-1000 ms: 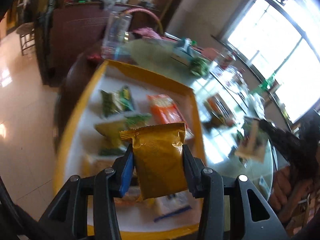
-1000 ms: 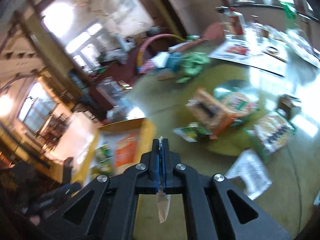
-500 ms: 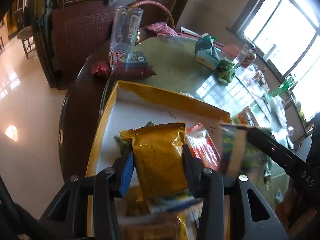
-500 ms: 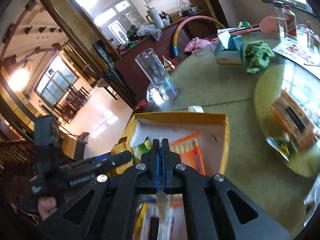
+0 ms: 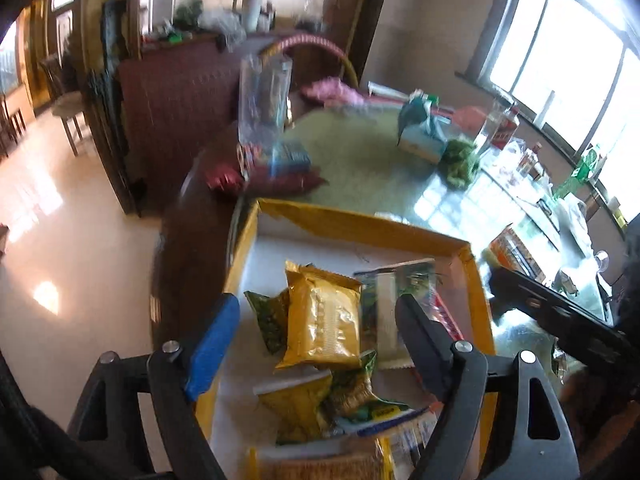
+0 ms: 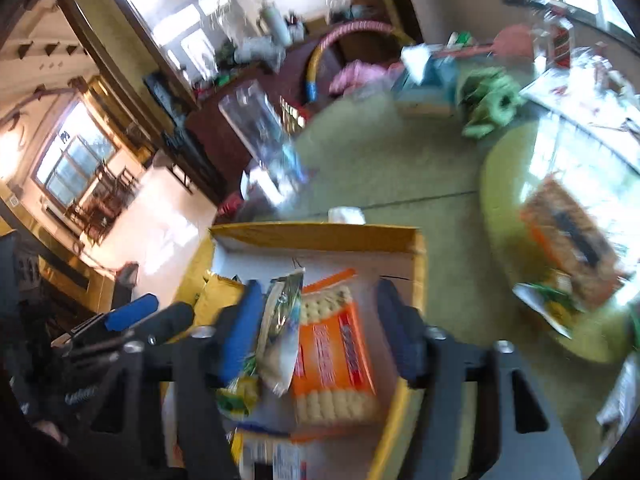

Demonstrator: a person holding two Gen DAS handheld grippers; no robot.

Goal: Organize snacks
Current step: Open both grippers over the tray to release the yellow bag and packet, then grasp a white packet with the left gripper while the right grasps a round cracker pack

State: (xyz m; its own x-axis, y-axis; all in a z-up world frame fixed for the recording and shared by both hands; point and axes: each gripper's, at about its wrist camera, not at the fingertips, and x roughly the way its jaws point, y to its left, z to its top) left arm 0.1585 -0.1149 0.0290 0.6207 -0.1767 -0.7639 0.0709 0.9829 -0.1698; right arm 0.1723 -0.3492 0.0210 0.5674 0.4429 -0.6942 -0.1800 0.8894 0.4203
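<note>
Between the left fingers: the gold packet point(image 5: 322, 322) lay in the yellow box point(image 5: 360, 220), free of both pads; the left gripper point(image 5: 316, 332) was opening, jaws wide.
Between the right fingers: the green-and-white sachet point(image 6: 282, 332) stood on edge close to the blue pad point(image 6: 240, 332), not pressed as far as I could see; the right gripper point(image 6: 316, 328) was opening too.
Right of that sachet, under the right jaws: the orange cracker pack point(image 6: 334, 356), flat on the box floor.
Below the gold packet: green packets point(image 5: 356, 392), heaped and overlapping.
Beyond the right fingers, on the table point(image 6: 400, 168): an orange biscuit box point(image 6: 572, 240), not yet boxed.
Handling, gold packet: probably light, puffy, slick foil; best pinched across its flat middle.
Handling, sachet: likely limp and thin; take it by a sealed edge.
Handling, crackers: probably brittle; grip gently across the short sides.
Writing: none legible; all print blurred.
</note>
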